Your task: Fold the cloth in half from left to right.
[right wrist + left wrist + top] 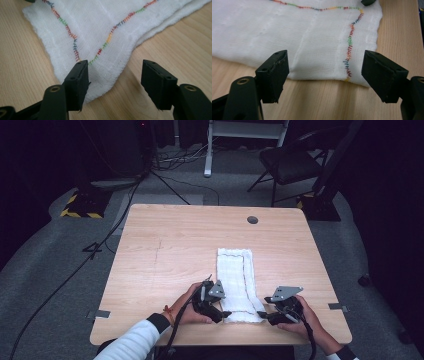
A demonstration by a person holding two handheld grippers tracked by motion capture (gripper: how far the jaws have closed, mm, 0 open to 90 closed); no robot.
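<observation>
One folded white cloth with multicoloured stitching lies on the desk, its long axis running away from the person, near end at the front edge. We find the left gripper at its near left corner and the right gripper at its near right corner, equally close. Both sets of jaws stand spread, pinching nothing; the hem lies just ahead of each.

white cloth on wooden table
</observation>
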